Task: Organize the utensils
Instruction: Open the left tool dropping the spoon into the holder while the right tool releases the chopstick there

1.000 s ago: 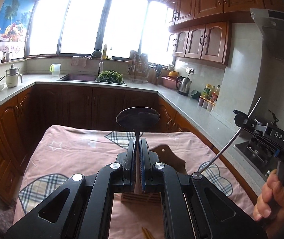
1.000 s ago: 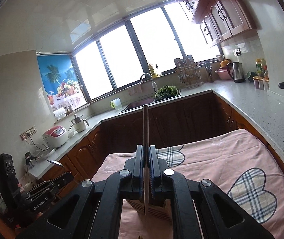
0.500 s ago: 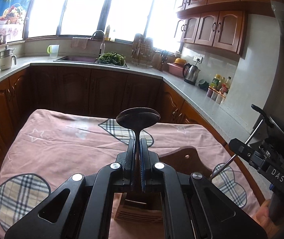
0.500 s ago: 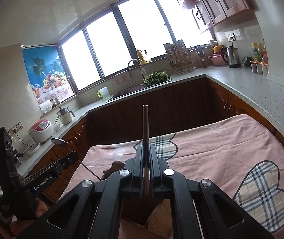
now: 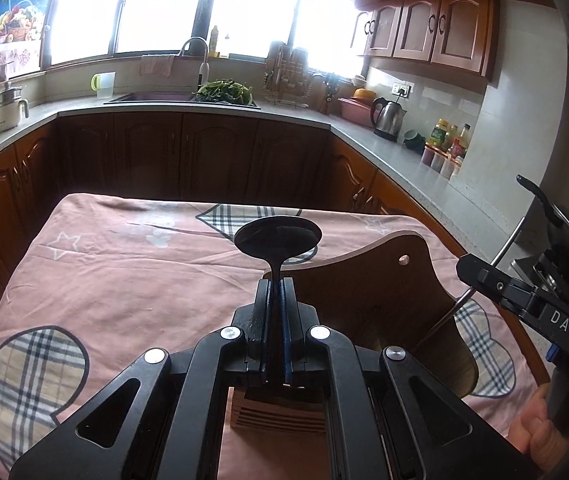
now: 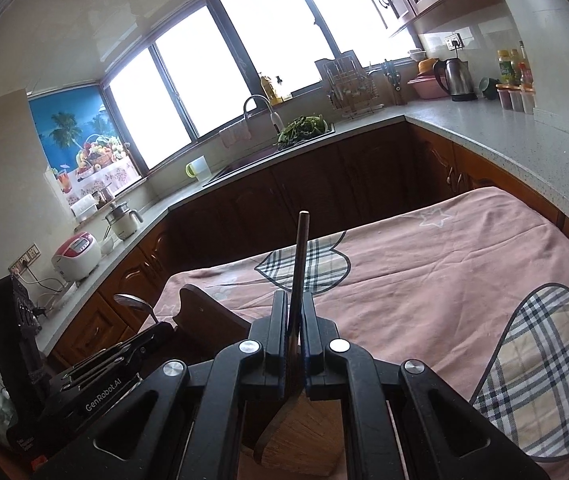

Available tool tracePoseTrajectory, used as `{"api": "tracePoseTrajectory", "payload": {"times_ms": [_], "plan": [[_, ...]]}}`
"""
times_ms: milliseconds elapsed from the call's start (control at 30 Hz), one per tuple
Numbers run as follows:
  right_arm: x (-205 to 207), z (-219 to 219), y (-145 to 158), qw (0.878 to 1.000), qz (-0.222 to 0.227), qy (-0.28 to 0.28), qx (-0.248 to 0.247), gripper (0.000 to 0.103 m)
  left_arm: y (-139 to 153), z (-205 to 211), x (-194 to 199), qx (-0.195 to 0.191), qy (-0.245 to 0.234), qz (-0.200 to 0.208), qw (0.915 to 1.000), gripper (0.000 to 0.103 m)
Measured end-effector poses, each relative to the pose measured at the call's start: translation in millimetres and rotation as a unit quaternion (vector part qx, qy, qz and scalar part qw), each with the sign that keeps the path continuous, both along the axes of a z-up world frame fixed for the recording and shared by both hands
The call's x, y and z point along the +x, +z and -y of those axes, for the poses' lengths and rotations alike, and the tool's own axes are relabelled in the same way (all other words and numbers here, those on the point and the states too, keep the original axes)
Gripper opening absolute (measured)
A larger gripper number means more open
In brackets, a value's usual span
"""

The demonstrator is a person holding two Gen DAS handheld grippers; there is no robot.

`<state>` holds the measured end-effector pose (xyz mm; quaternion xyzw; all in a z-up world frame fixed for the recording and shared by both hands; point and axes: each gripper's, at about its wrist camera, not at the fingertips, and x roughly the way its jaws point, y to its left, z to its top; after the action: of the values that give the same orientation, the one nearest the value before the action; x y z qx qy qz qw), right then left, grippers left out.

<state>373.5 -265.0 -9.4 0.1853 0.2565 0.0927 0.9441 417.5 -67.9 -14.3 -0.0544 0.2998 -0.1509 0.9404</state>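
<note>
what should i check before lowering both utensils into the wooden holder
1. Left tongs clamped on the spoon: ok.
2. Right tongs clamped on the thin metal handle: ok.
3. Wooden holder sits on the pink tablecloth under both tongs: ok.
4. Holder slots aligned with the utensil ends: cannot tell, hidden by the tongs.
5. What kind of utensil the right tongs hold: cannot tell, its lower end is out of view.

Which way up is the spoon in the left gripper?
Bowl up. The spoon stands bowl-end above the shut left gripper, its handle running down between the pads toward the wooden holder below.
</note>
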Motion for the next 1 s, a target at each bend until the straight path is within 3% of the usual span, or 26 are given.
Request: {"api": "tracePoseTrajectory", "payload": {"times_ms": [33, 233, 300, 433, 500, 567, 667, 733, 767, 1000], "plan": [[0, 0, 0, 1.0, -0.001, 0.0, 0.001, 0.01, 0, 0, 1, 0.0, 0.001, -0.001, 1.0, 0.004], [1, 1, -3, 1.0, -0.011, 0.001, 0.011, 0.012, 2, -2, 3, -0.005, -0.004, -0.007, 1.0, 0.007], [-1, 2, -2, 1.0, -0.011, 0.0, 0.013, 0.017, 3, -3, 3, -0.004, -0.003, -0.006, 1.0, 0.014], [-5, 5, 2, 1.0, -0.005, -0.001, 0.021, 0.043, 6, -5, -2, -0.006, -0.001, -0.001, 1.0, 0.027], [-8, 6, 5, 1.0, -0.003, 0.0, 0.023, 0.043, 8, -7, -5, -0.007, 0.0, -0.001, 1.0, 0.032], [-11, 8, 8, 1.0, -0.002, 0.0, 0.028, 0.043, 10, -10, -10, -0.011, 0.004, 0.0, 0.9999, 0.043], [-22, 11, 12, 0.999, 0.002, -0.002, 0.033, 0.057, 12, -17, -20, -0.018, 0.013, 0.0, 0.9997, 0.064], [-32, 12, 14, 0.999, 0.007, -0.003, 0.036, 0.071, 12, -22, -29, -0.023, 0.022, 0.0, 0.9995, 0.072], [-37, 13, 15, 0.999, 0.01, -0.005, 0.036, 0.073, 12, -25, -33, -0.026, 0.024, -0.003, 0.9994, 0.077], [-79, 18, 20, 0.999, 0.021, -0.001, 0.045, 0.084, 6, -42, -76, -0.03, 0.047, -0.02, 0.9983, 0.086]]}}
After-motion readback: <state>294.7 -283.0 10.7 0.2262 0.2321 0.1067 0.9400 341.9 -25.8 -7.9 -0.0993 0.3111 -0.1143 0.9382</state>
